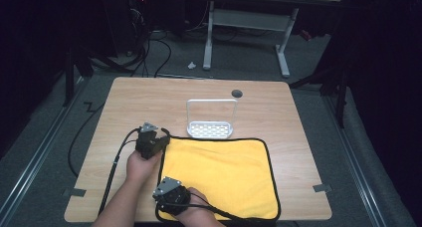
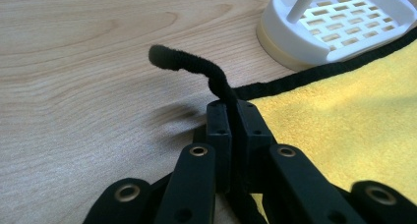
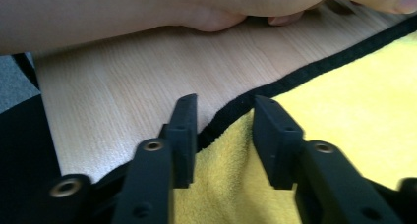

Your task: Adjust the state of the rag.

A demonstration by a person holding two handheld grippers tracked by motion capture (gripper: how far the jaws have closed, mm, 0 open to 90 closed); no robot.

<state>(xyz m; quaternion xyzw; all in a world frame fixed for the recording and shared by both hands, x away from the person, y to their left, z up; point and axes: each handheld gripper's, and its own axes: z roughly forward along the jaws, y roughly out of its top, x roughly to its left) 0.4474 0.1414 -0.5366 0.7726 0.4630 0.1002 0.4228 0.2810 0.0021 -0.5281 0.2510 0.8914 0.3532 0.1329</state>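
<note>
High view: a pale wood-grain bench [image 1: 149,102] carries a yellow cloth [image 1: 224,172] — a soft, napped rectangle bound all round in black piping — spread over its near half, from the centre toward 5 o'clock. Just beyond the cloth's far edge, at 12 o'clock from it, stands a white plastic rack [image 1: 211,120]: a shallow oval tray with a slotted grid floor and a tall hoop handle, nothing lying in it. The left hand-held gripper [image 1: 158,136] sits at the cloth's far-left corner, at about 10 o'clock; in the left gripper view its jaws are pressed together on the black piping, and a loop of that fuzzy, cord-like edge rises and curls over above them, with the rack's rounded rim close by at 1 o'clock. The right hand-held gripper [image 1: 166,184] lies at the cloth's near-left corner, around 8 o'clock. In the right gripper view its flat black jaws stand partly apart, straddling the hem — yellow pile and black edging lie between them, but the pads do not press on the fabric.
</note>
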